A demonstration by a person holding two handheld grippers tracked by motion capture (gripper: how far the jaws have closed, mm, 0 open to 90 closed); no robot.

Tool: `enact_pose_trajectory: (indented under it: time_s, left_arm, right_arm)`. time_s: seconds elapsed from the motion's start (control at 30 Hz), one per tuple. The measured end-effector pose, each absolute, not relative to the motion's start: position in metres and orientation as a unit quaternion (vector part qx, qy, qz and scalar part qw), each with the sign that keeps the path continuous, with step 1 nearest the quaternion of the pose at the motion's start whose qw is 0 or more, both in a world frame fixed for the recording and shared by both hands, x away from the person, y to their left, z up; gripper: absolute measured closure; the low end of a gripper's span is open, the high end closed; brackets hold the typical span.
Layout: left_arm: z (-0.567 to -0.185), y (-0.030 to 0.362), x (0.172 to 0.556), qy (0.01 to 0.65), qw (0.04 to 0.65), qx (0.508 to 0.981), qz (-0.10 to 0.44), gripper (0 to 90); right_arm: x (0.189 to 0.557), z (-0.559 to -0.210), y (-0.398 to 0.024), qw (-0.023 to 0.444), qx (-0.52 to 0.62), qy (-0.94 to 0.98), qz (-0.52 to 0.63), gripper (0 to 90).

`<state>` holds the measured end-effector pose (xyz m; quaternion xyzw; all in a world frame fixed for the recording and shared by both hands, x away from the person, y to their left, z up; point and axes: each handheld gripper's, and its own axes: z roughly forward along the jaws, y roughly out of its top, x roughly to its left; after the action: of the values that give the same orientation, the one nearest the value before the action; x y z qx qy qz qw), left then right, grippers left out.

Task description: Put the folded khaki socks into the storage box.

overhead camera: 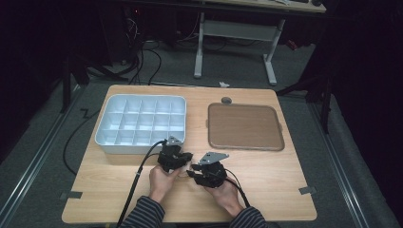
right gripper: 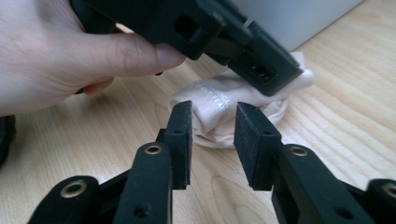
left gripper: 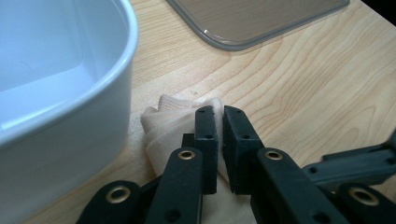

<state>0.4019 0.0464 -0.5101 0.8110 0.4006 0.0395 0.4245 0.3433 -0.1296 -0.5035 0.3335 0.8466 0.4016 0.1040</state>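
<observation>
A dim room surrounds my pale wooden table (overhead camera: 266, 171). From above, my grippers hide the small cream cloth (right gripper: 233, 109) lying just in front of the white compartment tray (overhead camera: 140, 120). Up close, my left gripper (left gripper: 218, 140) has its jaws clamped on a fold of the cloth. My right gripper (right gripper: 212, 140) stands partly open just short of it, gripping nothing.
</observation>
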Motion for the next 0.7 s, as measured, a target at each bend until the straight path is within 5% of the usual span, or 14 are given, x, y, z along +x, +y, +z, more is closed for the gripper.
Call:
enact_pose_trajectory:
  time_s: [0.27, 0.7]
  left_arm:
    - [-0.511, 0.045, 0.401, 0.398, 0.423, 0.813, 0.04, 84.6]
    - [-0.515, 0.049, 0.403, 0.398, 0.422, 0.814, 0.044, 84.7]
  right_arm:
    - [0.346, -0.51, -0.125, 0.107, 0.327, 0.856, 0.386, 84.3]
    - [0.344, -0.526, -0.133, 0.103, 0.328, 0.868, 0.359, 88.1]
